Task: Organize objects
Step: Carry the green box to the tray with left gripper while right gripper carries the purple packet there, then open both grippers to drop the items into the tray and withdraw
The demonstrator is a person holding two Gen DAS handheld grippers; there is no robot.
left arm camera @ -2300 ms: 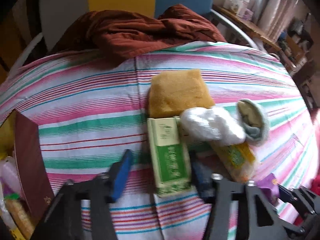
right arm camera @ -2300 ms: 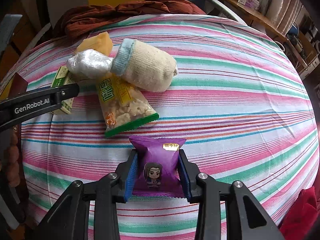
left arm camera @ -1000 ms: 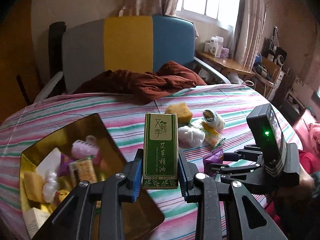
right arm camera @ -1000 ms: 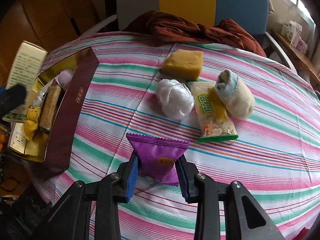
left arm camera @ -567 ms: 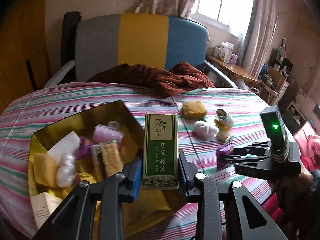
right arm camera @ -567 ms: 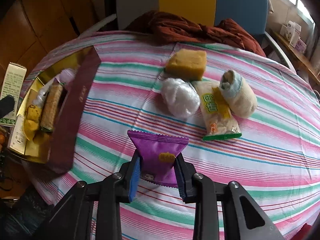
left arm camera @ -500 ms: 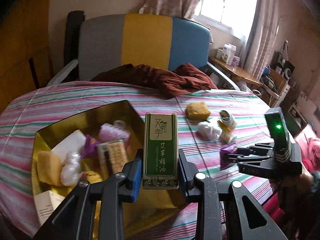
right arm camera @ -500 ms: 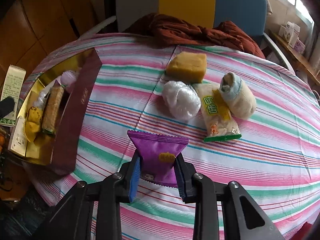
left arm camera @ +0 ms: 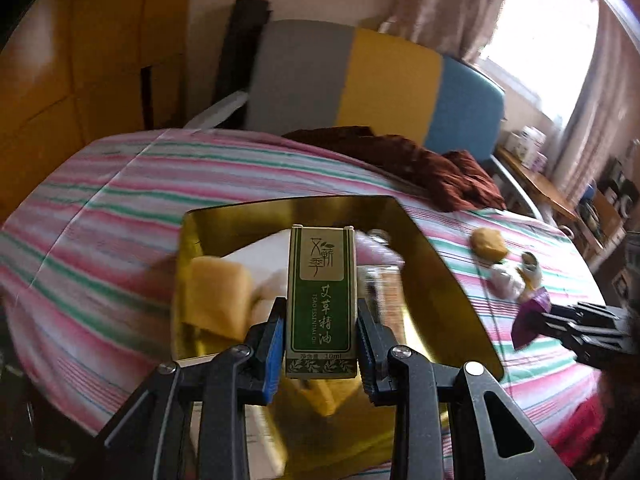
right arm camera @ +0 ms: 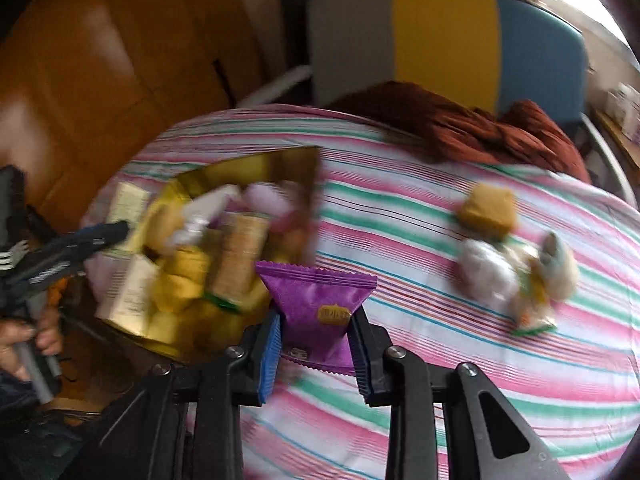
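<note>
- The striped bedcover (right arm camera: 420,360) lay bare across its near half in the right wrist view.
- The gold-lined box (left arm camera: 436,264), crowded with items, sat near the cover's edge at 9 o'clock of that view.
- Only the right wrist view showed a hand (right arm camera: 24,340) at 8 o'clock.
- The left gripper (left arm camera: 320,340) pinched the green carton (left arm camera: 320,300) upright above the box.
- The right gripper (right arm camera: 314,344) pinched the purple packet (right arm camera: 316,304) over the cover beside the box; loose items lay at 3 o'clock.
</note>
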